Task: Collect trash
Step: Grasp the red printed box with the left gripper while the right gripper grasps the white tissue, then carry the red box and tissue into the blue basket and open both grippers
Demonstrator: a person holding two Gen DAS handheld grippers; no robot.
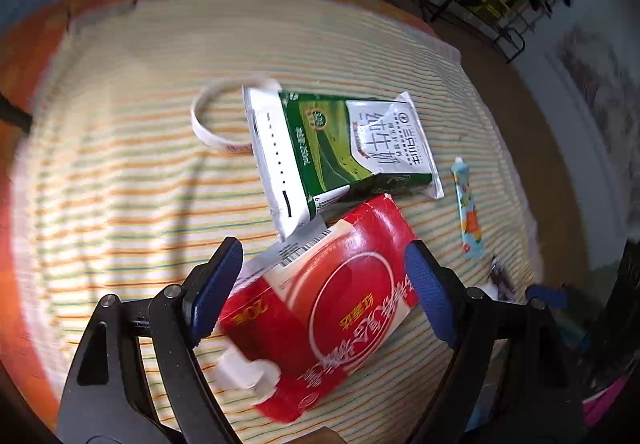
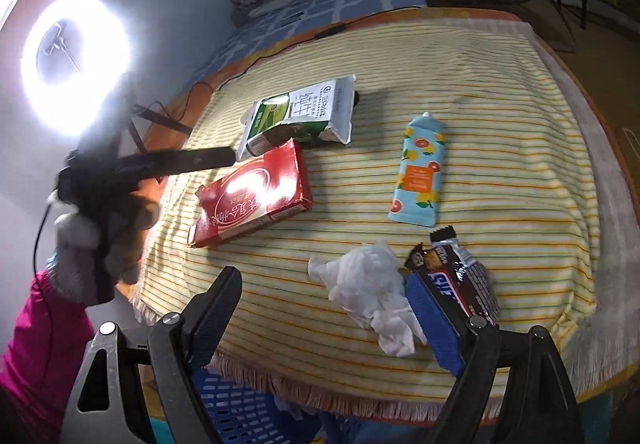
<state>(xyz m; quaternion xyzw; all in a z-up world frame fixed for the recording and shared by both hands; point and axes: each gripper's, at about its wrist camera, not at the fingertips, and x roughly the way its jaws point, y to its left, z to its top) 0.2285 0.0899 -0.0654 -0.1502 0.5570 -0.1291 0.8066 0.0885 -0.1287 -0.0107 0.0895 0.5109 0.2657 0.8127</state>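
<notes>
L gripper (image 1: 324, 284) was spread over red box (image 1: 320, 308) just below milk carton (image 1: 340, 152); light, stiff cardboard, prob best pinched across long edges.

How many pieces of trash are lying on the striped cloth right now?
6: milk carton at the far side, red box against it, tape ring beside the carton, tube to the right, crumpled tissue and candy wrapper near the front edge.

Glaring ring light (image 2: 76, 64), blurred fisheye edges
</notes>
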